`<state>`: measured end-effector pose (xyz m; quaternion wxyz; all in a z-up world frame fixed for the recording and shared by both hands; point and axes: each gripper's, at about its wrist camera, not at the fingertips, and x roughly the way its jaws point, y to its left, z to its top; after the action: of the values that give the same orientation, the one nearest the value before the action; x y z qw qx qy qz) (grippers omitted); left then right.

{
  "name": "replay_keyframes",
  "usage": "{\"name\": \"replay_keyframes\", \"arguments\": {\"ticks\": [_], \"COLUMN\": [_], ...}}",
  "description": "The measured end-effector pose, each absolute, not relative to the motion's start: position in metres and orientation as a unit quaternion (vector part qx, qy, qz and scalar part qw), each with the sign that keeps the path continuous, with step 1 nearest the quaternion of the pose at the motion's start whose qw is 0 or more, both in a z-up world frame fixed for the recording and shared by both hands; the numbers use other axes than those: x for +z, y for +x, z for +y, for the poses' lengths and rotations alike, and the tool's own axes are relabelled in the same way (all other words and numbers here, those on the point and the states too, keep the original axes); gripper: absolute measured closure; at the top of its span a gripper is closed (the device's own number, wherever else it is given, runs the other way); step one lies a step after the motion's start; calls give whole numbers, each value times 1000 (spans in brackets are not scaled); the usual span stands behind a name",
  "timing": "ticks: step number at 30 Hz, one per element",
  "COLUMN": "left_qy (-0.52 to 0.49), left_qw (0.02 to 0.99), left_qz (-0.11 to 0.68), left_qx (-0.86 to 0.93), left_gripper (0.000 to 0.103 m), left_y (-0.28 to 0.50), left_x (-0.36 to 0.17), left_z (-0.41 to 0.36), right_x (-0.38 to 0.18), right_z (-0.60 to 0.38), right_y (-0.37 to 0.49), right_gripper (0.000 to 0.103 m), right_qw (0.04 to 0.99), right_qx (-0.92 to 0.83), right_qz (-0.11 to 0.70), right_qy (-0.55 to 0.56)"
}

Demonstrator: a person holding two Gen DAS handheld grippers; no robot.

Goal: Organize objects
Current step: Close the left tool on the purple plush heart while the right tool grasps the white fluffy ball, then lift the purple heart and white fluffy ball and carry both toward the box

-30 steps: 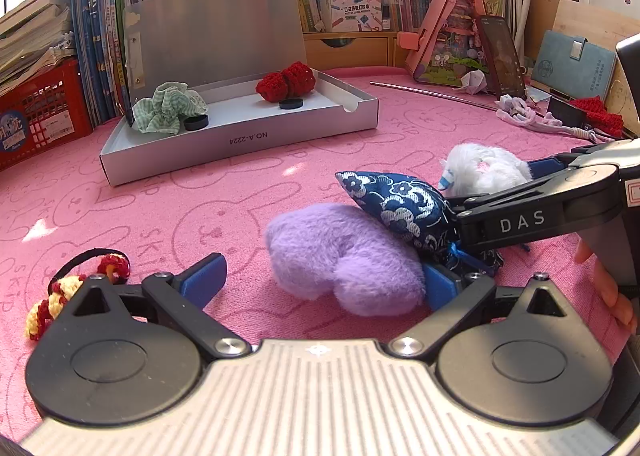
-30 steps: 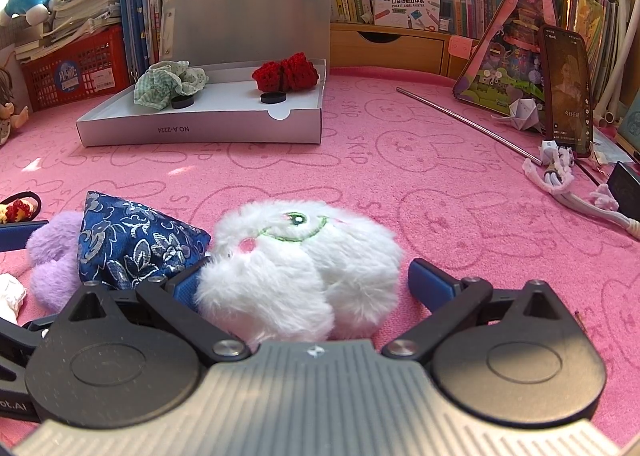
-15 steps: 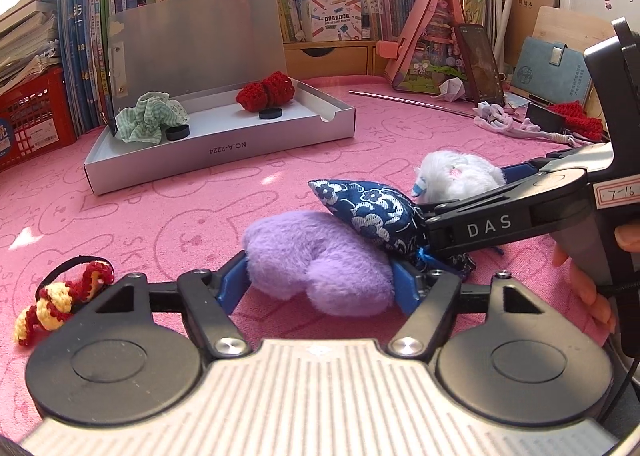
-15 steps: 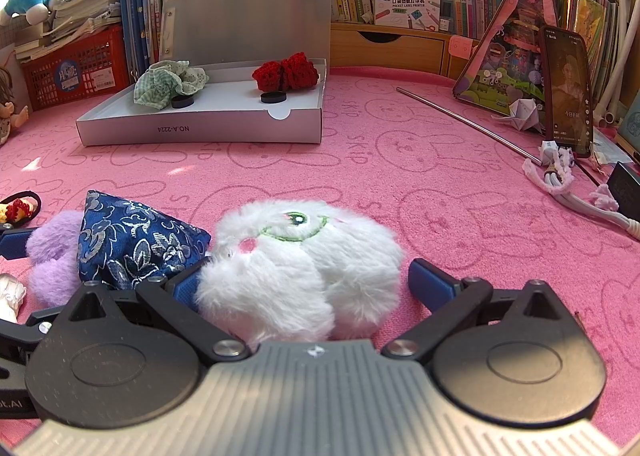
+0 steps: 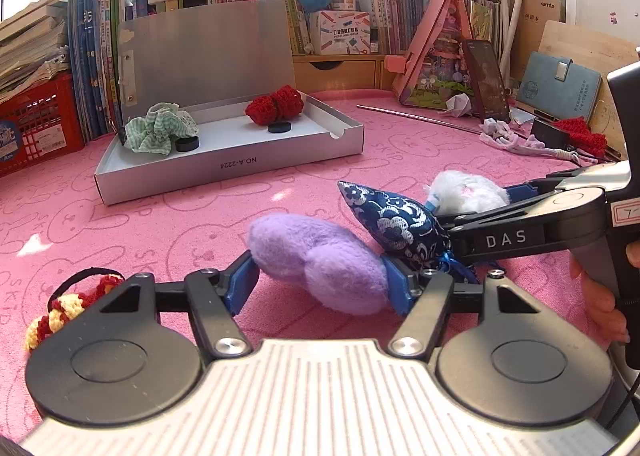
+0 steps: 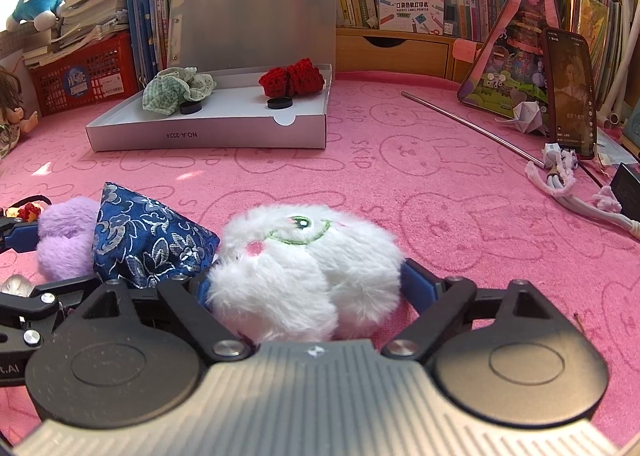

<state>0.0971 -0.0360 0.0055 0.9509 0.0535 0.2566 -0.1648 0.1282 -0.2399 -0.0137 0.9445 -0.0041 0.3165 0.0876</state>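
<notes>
My left gripper (image 5: 320, 282) is shut on a purple plush (image 5: 316, 260) lying on the pink mat. A blue patterned pouch (image 5: 394, 221) leans against the plush's right side. My right gripper (image 6: 312, 284) is shut on a white fluffy plush (image 6: 306, 266) with a green embroidered face; the plush also shows in the left wrist view (image 5: 466, 191). The pouch (image 6: 148, 236) and purple plush (image 6: 64, 244) lie to its left. An open grey box (image 5: 232, 165) at the back holds a green cloth scrunchie (image 5: 158, 131) and a red crochet piece (image 5: 276, 107).
A red-and-yellow crochet hair tie (image 5: 68, 304) lies at the left. A metal rod (image 6: 472, 127), a phone (image 6: 570, 91) and a white cord (image 6: 572, 187) lie at the right. Books, a red basket (image 6: 84, 75) and toys line the back.
My left gripper closed from wide open onto the purple plush. My right gripper closed from open onto the white plush.
</notes>
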Motion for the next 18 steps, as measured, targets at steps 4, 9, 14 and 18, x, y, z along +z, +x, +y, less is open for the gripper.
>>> {"name": "replay_keyframes", "arguments": {"ticks": [4, 9, 14, 18], "left_qy": [55, 56, 45, 40], "left_qw": [952, 951, 952, 955], "left_qz": [255, 259, 262, 257], "left_qx": [-161, -158, -151, -145], "left_gripper": [34, 34, 39, 41], "left_y": [98, 98, 101, 100], "left_x": [6, 4, 2, 5], "left_z": [-35, -35, -31, -28], "right_x": [-9, -4, -1, 0], "right_z": [-243, -241, -236, -232], "right_y": [127, 123, 121, 120], "right_gripper": [26, 26, 26, 26], "right_qw": [944, 948, 949, 950], "right_qx": [92, 96, 101, 103], "right_qz": [316, 304, 297, 294], "right_qy": [7, 6, -4, -10]}}
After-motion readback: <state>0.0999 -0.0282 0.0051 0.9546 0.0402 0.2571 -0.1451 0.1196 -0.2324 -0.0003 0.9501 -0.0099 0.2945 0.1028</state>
